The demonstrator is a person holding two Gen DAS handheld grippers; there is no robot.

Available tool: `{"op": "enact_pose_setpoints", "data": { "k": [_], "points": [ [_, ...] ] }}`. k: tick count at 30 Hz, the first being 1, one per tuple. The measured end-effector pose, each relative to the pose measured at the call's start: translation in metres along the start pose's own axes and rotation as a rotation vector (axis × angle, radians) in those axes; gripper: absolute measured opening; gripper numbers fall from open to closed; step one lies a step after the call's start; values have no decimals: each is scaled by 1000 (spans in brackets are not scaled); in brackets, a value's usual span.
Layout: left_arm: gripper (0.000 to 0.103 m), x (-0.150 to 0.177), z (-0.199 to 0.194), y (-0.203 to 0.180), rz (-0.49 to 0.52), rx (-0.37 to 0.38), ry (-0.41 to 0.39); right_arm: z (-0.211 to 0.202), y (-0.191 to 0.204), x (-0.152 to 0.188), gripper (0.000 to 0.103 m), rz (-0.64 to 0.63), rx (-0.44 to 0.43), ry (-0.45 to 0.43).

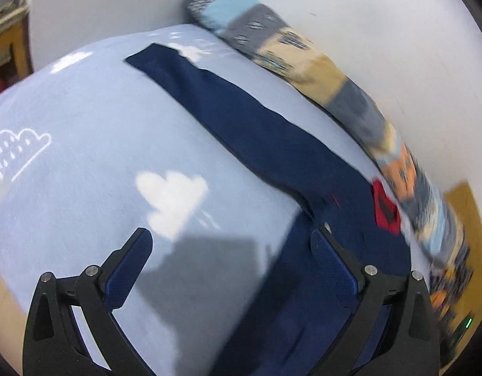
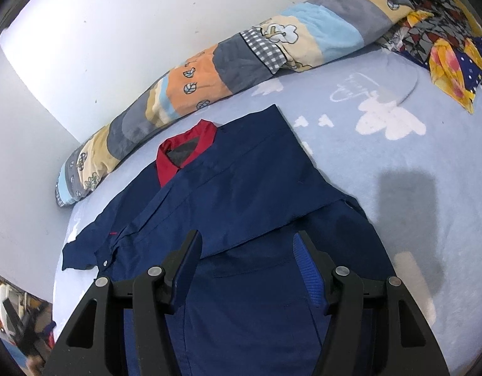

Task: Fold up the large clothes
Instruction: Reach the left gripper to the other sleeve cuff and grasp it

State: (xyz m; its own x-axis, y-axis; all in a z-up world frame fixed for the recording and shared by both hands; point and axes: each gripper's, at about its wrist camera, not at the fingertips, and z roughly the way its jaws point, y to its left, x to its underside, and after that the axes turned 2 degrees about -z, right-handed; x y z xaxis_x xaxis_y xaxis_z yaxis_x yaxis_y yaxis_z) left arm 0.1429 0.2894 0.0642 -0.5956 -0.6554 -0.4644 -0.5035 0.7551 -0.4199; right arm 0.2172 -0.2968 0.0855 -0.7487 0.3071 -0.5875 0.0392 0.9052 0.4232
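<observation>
1. Navy cloth with a red collar (image 2: 186, 142): the shirt (image 2: 241, 188) lies flat on a pale blue sheet (image 2: 397, 188) printed with white clouds, near a patchwork bolster (image 2: 241, 59) along the wall (image 2: 115, 31).
2. One sleeve is folded across the chest; the other sticks out at the left edge in the right wrist view.
3. Right gripper (image 2: 245, 244) hovers over the shirt's body, jaws well apart, gripping nothing.
4. Left gripper (image 1: 231, 241) stands wide open over sheet and shirt edge, empty.

White scuffed wall (image 2: 131, 15); pale blue cloud-print bedsheet (image 2: 397, 172); patchwork bolster (image 2: 241, 59) along wall; bright light.
</observation>
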Motion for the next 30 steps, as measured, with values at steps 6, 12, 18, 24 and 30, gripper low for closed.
{"op": "enact_pose_setpoints", "data": {
  "k": [6,12,18,24,30],
  "points": [
    [101,-66,42,58,-231,97,6,9,11,4,64,-50,4,26],
    [87,-126,100,102,-402,170,-21,20,25,9,64,-117,42,45],
    [81,-165,149,130,-479,215,-41,32,39,14,64,-168,56,70],
    [62,-190,186,157,-511,268,-62,45,54,21,64,-229,87,78],
    [62,-215,207,164,-478,299,-154,55,59,23,64,-237,101,74]
  ]
}}
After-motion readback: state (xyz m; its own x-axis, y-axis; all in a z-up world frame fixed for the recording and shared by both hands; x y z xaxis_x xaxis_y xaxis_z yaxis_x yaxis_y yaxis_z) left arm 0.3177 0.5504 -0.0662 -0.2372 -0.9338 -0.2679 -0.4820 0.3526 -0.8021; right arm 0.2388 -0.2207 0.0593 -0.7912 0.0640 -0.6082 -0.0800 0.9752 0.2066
